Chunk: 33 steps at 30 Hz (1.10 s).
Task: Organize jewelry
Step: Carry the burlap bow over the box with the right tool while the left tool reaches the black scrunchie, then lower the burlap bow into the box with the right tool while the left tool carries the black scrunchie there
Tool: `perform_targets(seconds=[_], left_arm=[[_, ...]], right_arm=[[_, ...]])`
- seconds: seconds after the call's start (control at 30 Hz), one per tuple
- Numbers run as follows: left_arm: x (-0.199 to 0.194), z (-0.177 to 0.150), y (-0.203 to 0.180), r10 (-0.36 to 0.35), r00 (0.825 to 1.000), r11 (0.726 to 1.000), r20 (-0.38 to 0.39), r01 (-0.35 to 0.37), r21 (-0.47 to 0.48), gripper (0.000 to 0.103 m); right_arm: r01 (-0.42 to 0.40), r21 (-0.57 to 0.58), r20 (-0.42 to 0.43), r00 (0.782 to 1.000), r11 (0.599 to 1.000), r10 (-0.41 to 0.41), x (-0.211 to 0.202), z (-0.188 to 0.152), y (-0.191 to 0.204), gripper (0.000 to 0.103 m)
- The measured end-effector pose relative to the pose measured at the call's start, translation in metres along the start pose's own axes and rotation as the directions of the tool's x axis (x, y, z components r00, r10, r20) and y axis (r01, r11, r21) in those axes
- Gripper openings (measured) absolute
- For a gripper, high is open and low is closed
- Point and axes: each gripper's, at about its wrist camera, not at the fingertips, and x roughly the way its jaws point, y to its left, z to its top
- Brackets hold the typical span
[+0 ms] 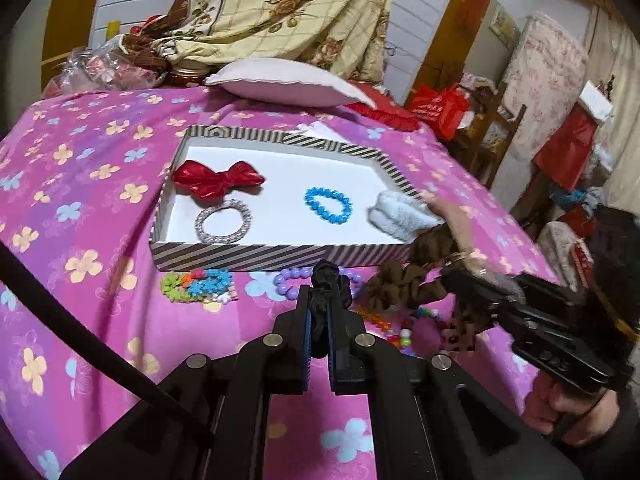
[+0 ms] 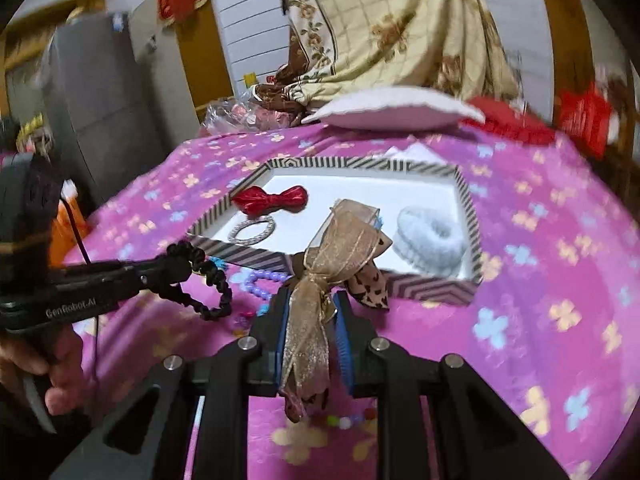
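Note:
A striped box (image 1: 240, 254) on the pink flowered bedspread holds a red bow (image 1: 218, 178), a silver bracelet (image 1: 222, 220), a blue bead bracelet (image 1: 328, 205) and a fluffy white scrunchie (image 1: 400, 212). My left gripper (image 1: 319, 300) is shut on a black braided hair tie (image 1: 326, 280), just in front of the box's near wall. My right gripper (image 2: 312, 300) is shut on a gold-ribbon leopard bow (image 2: 344, 240), held over the box's near right rim (image 2: 432, 286). In the right wrist view the left gripper (image 2: 172, 268) shows the hair tie (image 2: 212, 280) hanging from its tips.
Loose on the bedspread before the box lie a purple bead bracelet (image 1: 288, 280), a flower-bead bracelet (image 1: 198, 286) and coloured beads (image 1: 400, 328). A pale pillow (image 1: 288, 82) and a draped blanket sit behind the box. The bed's edge drops off at the right.

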Motion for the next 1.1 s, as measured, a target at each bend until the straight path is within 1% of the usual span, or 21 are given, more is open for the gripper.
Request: perform_targets(seconds=[0.13, 0.2, 0.27, 0.4, 0.67, 0.73, 0.83, 0.9, 0.97, 1.03, 1.1], left_arm=[[0.002, 0.0, 0.0, 0.009, 1.0, 1.0, 0.017, -0.009, -0.012, 0.0], [0.002, 0.001, -0.002, 0.02, 0.999, 1.0, 0.026, -0.019, -0.005, 0.0], [0.005, 0.002, -0.003, 0.034, 0.999, 0.999, 0.016, -0.034, -0.008, 0.0], [0.01, 0.006, 0.0, 0.041, 0.999, 0.999, 0.009, -0.041, -0.029, 0.0], [0.008, 0.013, -0.003, 0.02, 1.0, 0.999, 0.02, -0.019, -0.039, 0.0], [0.006, 0.015, -0.003, 0.003, 1.0, 0.999, 0.027, -0.002, -0.045, 0.0], [-0.004, 0.026, 0.0, -0.033, 0.997, 0.997, 0.074, 0.037, -0.061, 0.0], [-0.007, 0.039, 0.004, -0.038, 0.993, 0.996, 0.109, 0.047, -0.082, 0.0], [0.0, 0.054, 0.01, -0.031, 0.993, 0.993, 0.116, 0.044, -0.107, 0.0], [0.011, 0.07, 0.014, -0.008, 0.993, 0.993, 0.12, 0.023, -0.12, 0.0], [0.022, 0.079, 0.017, -0.02, 0.992, 0.99, 0.121, 0.036, -0.135, 0.0]], right_arm=[[0.03, -0.025, 0.026, 0.999, 0.999, -0.029, -0.003, 0.001, 0.003, 0.021], [0.033, -0.016, 0.029, 0.999, 0.999, -0.032, -0.003, 0.003, 0.0, 0.021], [0.05, -0.016, 0.031, 0.998, 0.999, -0.049, -0.002, 0.004, -0.001, 0.021], [0.052, -0.02, 0.031, 0.998, 0.998, -0.052, -0.001, 0.006, -0.002, 0.021], [0.048, -0.02, 0.098, 0.994, 0.999, -0.045, -0.008, 0.014, -0.003, 0.021], [0.049, -0.02, 0.112, 0.993, 0.999, -0.046, -0.01, 0.015, -0.004, 0.021], [0.059, -0.006, 0.134, 0.989, 0.998, -0.058, -0.014, 0.018, -0.008, 0.021], [0.067, 0.009, 0.152, 0.986, 0.998, -0.068, -0.016, 0.02, -0.012, 0.021], [0.077, 0.017, 0.179, 0.981, 0.997, -0.078, -0.017, 0.024, -0.016, 0.021], [0.081, 0.014, 0.199, 0.977, 0.997, -0.082, -0.015, 0.029, -0.019, 0.021], [0.093, 0.012, 0.211, 0.973, 0.996, -0.093, -0.01, 0.035, -0.021, 0.021]])
